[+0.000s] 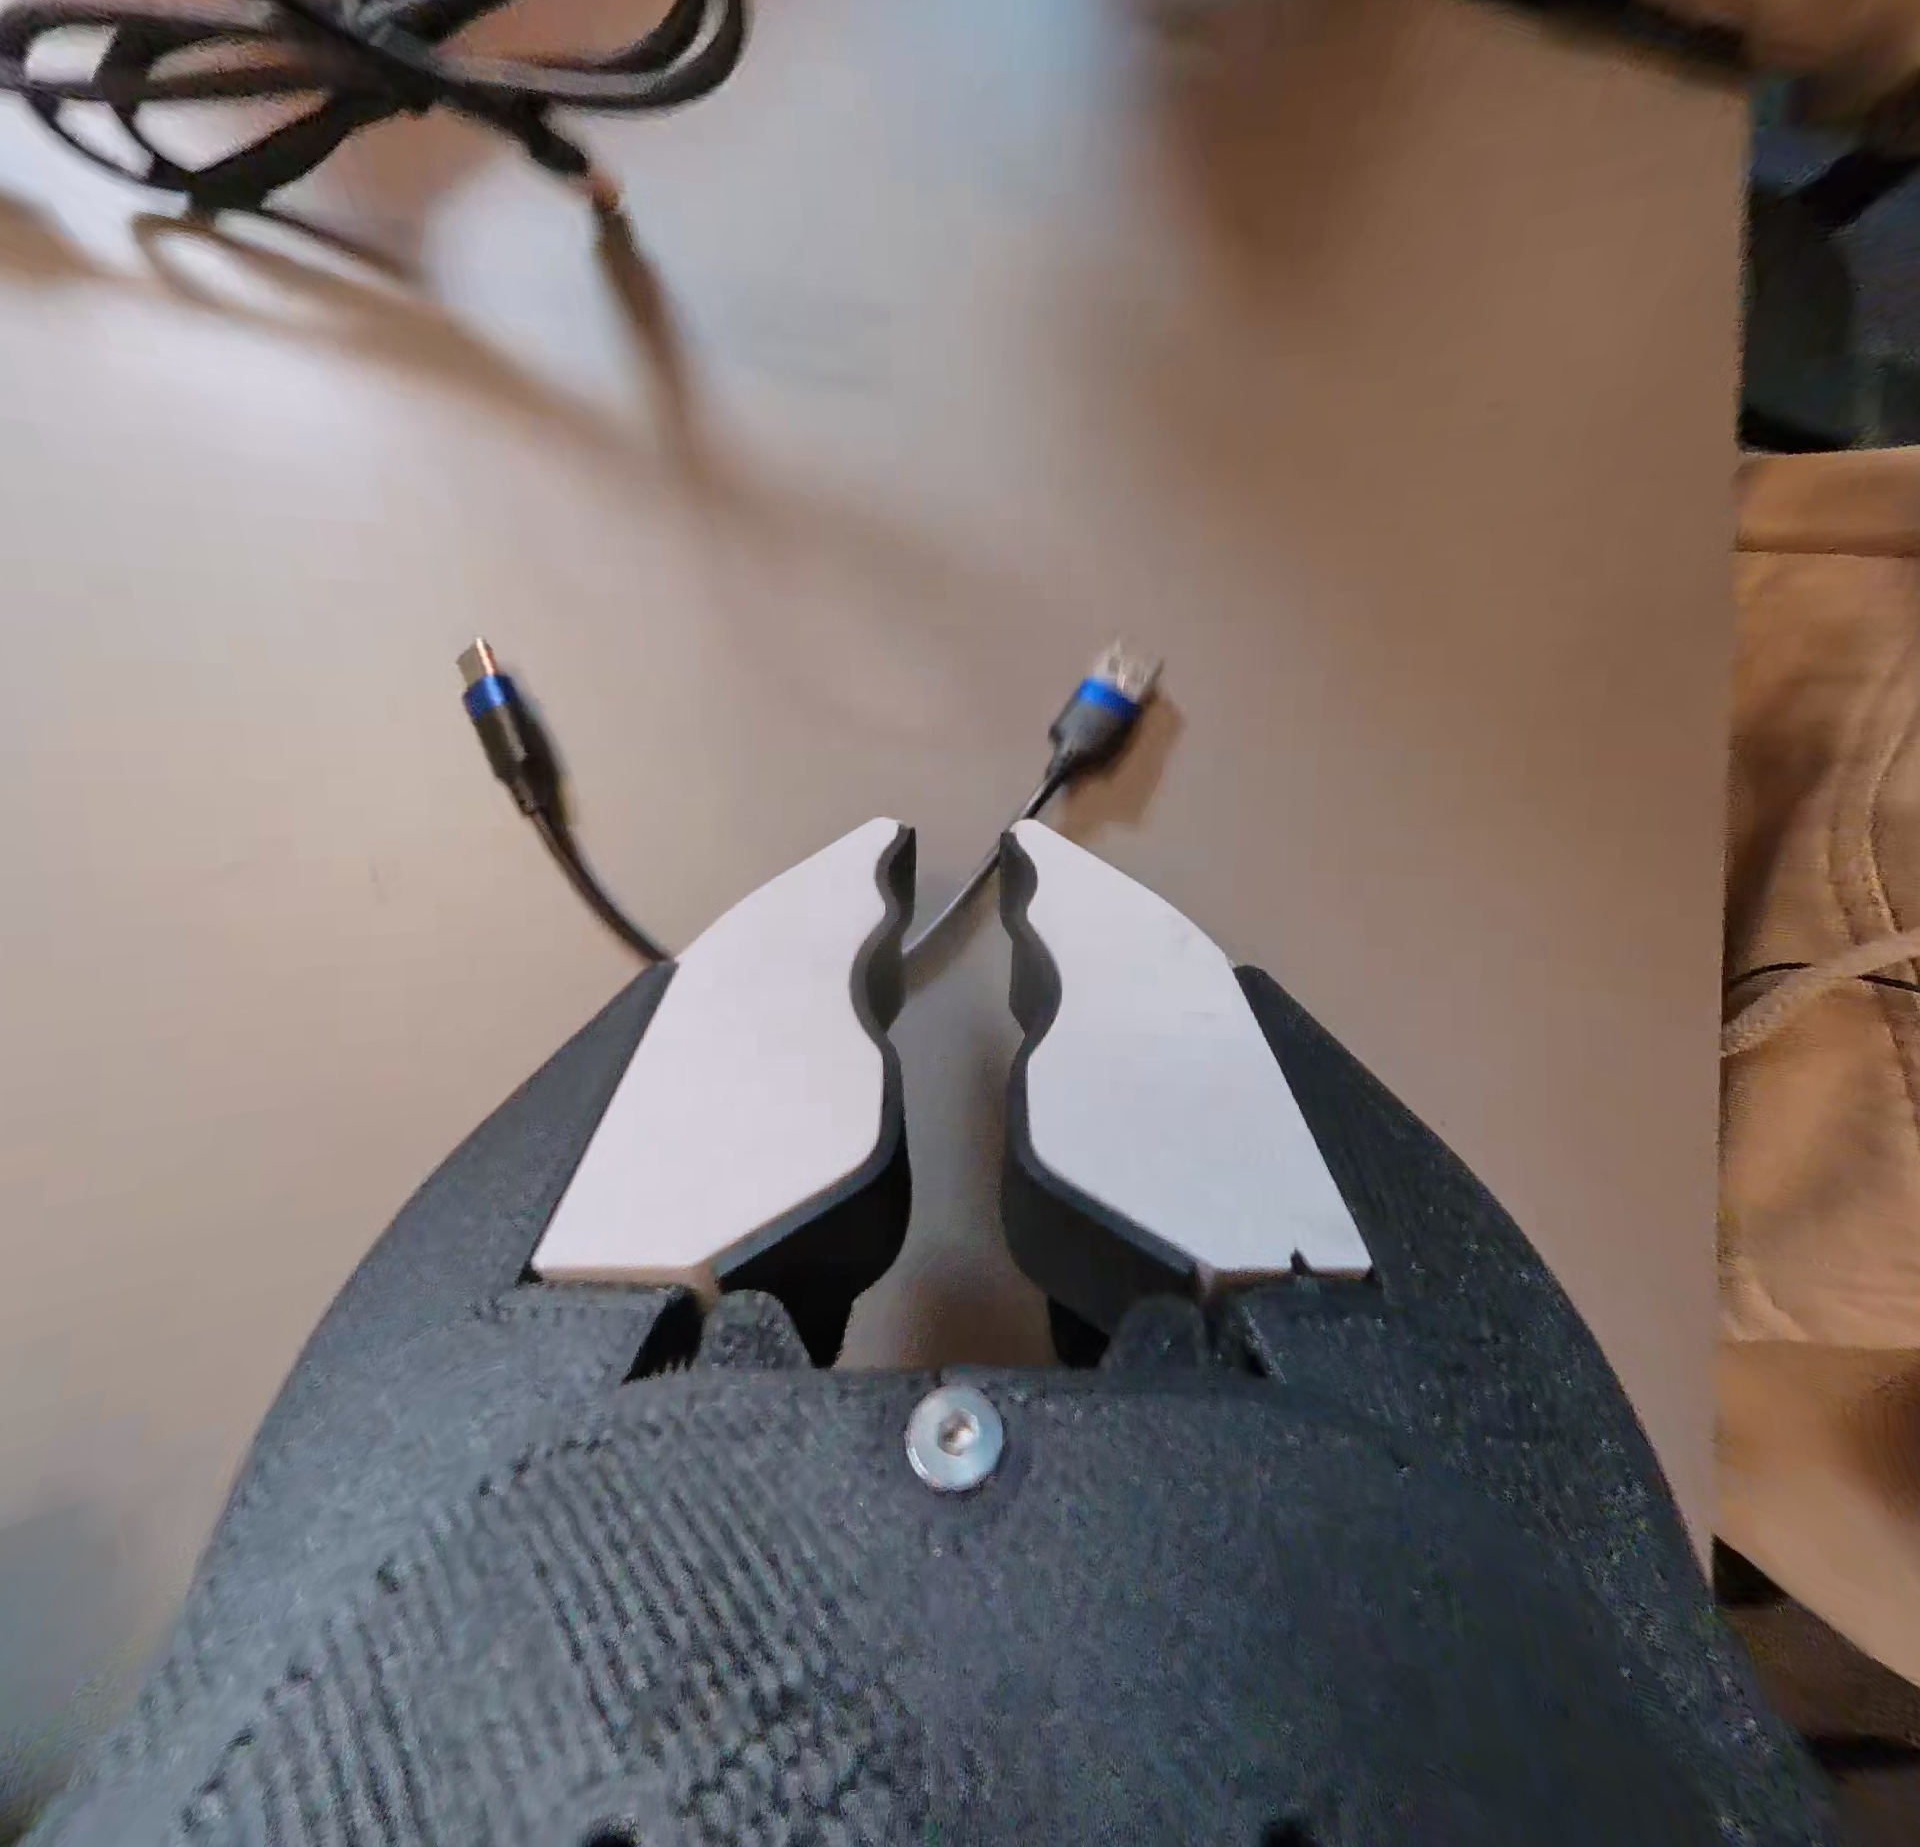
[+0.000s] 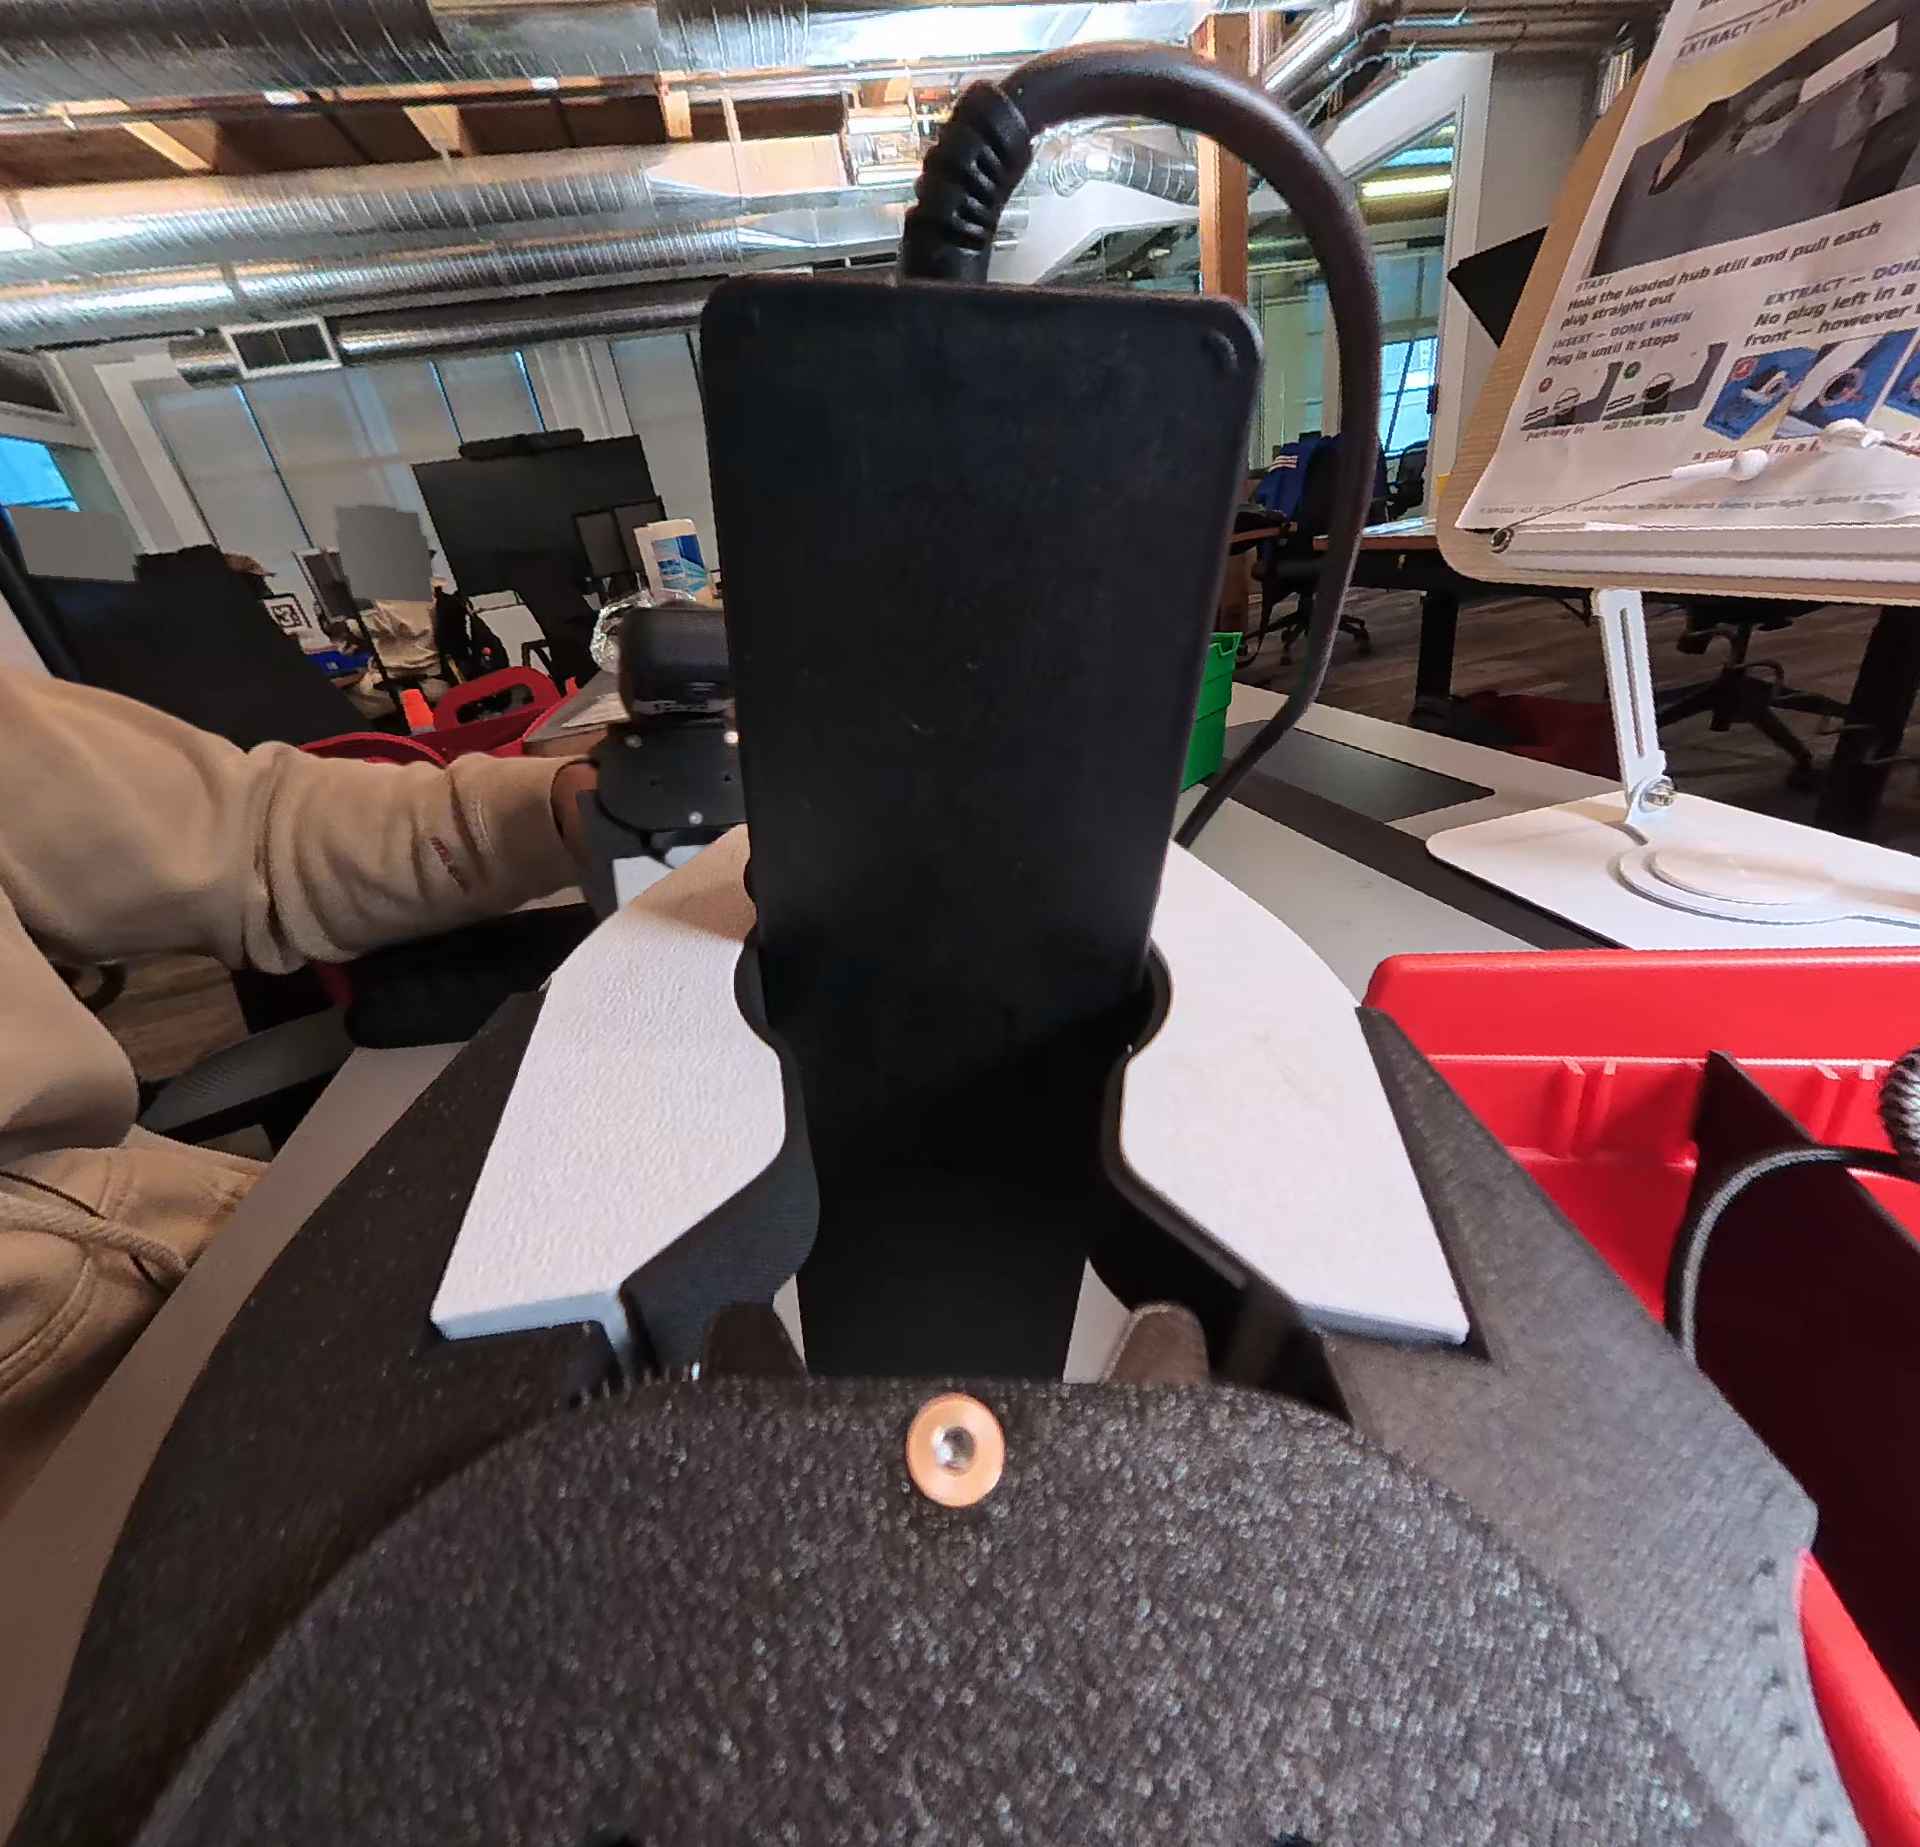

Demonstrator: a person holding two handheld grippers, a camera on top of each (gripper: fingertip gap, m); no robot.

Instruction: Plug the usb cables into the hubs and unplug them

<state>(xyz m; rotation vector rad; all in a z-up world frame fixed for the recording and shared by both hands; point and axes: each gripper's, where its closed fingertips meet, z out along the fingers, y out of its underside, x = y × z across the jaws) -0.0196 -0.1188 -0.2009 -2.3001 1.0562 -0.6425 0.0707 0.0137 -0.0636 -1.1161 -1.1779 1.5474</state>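
Note:
In the left wrist view, a black cable lies on the beige table [image 1: 1247, 395], with a blue-ringed USB-A plug [image 1: 1107, 696] on one end and a smaller blue-ringed plug [image 1: 499, 711] on the other. My left gripper [image 1: 958, 836] hovers just behind the USB-A plug. Its jaws stand a narrow gap apart, and the cable runs under that gap. My right gripper [image 2: 951, 924] is shut on a flat black hub [image 2: 977, 654] and holds it upright. The hub's own thick cable [image 2: 1340, 291] arcs from its top down to the right. No ports show.
A tied bundle of black cable [image 1: 395, 62] lies at the table's far left. A person's beige clothing [image 1: 1829, 862] is past the right table edge. A red bin [image 2: 1662, 1070] sits right of my right gripper. An instruction sheet [image 2: 1714, 343] on a white stand [image 2: 1662, 862] is behind it.

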